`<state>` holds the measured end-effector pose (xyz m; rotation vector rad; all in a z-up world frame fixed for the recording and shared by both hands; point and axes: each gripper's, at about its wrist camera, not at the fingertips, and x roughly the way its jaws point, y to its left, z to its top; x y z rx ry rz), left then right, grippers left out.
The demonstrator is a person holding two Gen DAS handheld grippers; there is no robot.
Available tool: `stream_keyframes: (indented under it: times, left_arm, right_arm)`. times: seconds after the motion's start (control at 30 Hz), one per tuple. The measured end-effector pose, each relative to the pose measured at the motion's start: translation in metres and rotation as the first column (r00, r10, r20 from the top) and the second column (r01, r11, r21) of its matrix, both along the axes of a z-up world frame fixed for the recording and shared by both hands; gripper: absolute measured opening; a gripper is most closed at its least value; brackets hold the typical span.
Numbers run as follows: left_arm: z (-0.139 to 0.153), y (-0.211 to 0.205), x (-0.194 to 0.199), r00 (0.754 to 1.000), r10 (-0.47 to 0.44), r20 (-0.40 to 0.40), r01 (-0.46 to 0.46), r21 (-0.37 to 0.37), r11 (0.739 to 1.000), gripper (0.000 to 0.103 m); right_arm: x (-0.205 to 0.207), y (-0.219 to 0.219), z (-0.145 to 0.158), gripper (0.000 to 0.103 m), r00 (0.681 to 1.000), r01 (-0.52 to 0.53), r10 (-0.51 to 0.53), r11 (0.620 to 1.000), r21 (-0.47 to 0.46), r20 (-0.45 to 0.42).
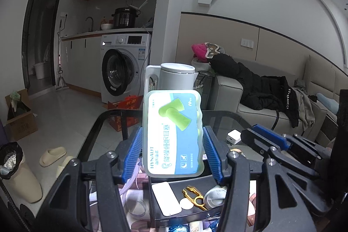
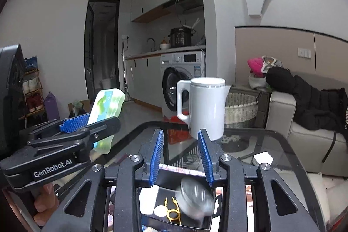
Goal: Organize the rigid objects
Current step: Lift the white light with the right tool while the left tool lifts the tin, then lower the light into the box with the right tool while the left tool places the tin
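Observation:
My left gripper (image 1: 173, 142) is shut on a translucent earplug box (image 1: 173, 134) with a blue-and-white label, held upright above the glass table; it also shows in the right wrist view (image 2: 104, 114). Below lies a black tray (image 1: 161, 213) holding a white flat piece (image 1: 166, 198), a gold clip (image 1: 194, 197), a white disc (image 1: 186, 203) and a round tin (image 1: 214, 197). My right gripper (image 2: 181, 146) is open and empty above the tray (image 2: 208, 224). The round tin (image 2: 194, 197) shows blurred just under its fingers.
A white kettle (image 2: 204, 107) stands at the far side of the glass table (image 2: 289, 158). A small white charger (image 1: 233, 136) lies on the glass to the right. A sofa with dark clothes (image 2: 308, 110) is to the right, a wicker basket (image 2: 240, 109) behind.

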<state>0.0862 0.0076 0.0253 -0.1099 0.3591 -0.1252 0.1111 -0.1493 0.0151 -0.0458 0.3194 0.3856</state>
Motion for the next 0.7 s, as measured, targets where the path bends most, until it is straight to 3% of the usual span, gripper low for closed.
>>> stream_keyframes:
  times: [0.03,0.17,0.3,0.4,0.53,0.6,0.7]
  left_arm:
    - [-0.001,-0.001,0.002,1.0,-0.004,-0.007,0.004,-0.002,1.0,0.054]
    - [-0.005,-0.004,0.007,0.999,-0.013,-0.038,0.013,0.001,1.0,0.055]
    - [-0.025,-0.015,0.028,0.983,-0.036,-0.182,0.043,0.035,0.998,0.055]
    - [-0.049,-0.021,0.045,0.944,-0.045,-0.326,0.063,0.044,0.997,0.055]
    - [-0.077,-0.029,0.062,0.879,-0.032,-0.476,0.075,0.072,0.995,0.054]
    - [-0.082,-0.031,0.065,0.855,-0.045,-0.516,0.087,0.057,0.995,0.054]
    - [-0.084,-0.036,0.067,0.841,-0.043,-0.539,0.099,0.075,0.992,0.054]
  right_arm:
    - [0.004,0.0,-0.002,0.015,1.0,0.012,-0.012,1.0,-0.011,-0.012]
    - [0.014,-0.008,-0.008,0.013,0.999,0.023,-0.023,1.0,-0.006,-0.042]
    - [0.027,-0.014,-0.013,0.013,0.994,0.032,-0.033,0.999,-0.014,-0.106]
    - [0.048,-0.009,-0.041,0.013,0.957,0.005,-0.024,0.998,-0.066,-0.289]
    - [0.069,-0.008,-0.076,0.013,0.883,-0.023,-0.023,0.995,-0.093,-0.469]
    - [0.074,-0.007,-0.087,0.013,0.857,-0.045,-0.008,0.995,-0.091,-0.515]
    - [0.072,-0.006,-0.097,0.013,0.837,-0.065,-0.001,0.993,-0.101,-0.547]
